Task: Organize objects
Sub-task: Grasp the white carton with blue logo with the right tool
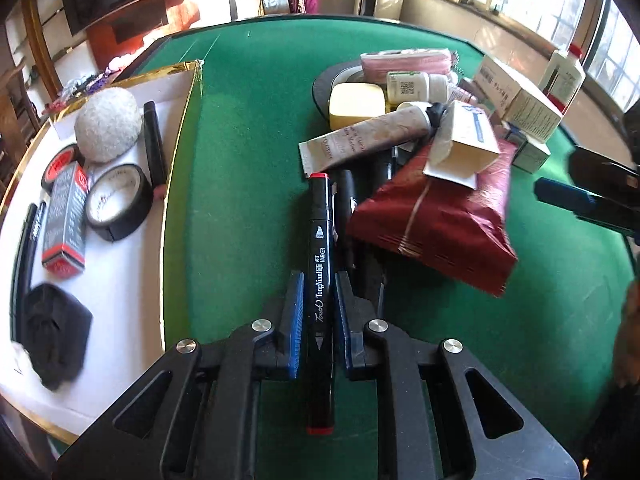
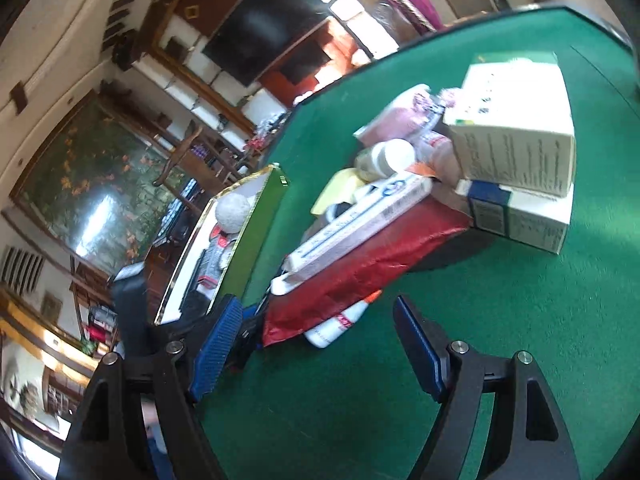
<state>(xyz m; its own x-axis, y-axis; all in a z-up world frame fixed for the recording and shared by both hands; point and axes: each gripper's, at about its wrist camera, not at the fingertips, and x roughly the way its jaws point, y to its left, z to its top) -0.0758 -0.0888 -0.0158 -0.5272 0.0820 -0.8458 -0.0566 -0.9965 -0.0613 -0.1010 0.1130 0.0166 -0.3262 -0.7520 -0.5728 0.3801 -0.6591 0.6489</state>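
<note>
My left gripper [image 1: 318, 286] is shut on a black art marker [image 1: 320, 264] with red end caps, held lengthwise above the green felt table [image 1: 240, 184]. To its left lies a white gold-rimmed box [image 1: 120, 264] holding a grey ball [image 1: 108, 124], tape rolls [image 1: 118, 200], a carton and black items. To its right is a pile: a dark red pouch [image 1: 436, 220], a tube [image 1: 368, 138], a small cream box [image 1: 468, 136]. My right gripper [image 2: 320, 344] stands open over bare felt, just in front of the red pouch [image 2: 360, 268] and a white tube [image 2: 340, 320].
White medicine cartons [image 2: 516, 148] are stacked at the pile's right side. A black plate [image 1: 332, 76] under the pile carries a yellow block, a white bottle and a pink pack. The right gripper's blue finger [image 1: 568, 196] shows at the right edge of the left wrist view.
</note>
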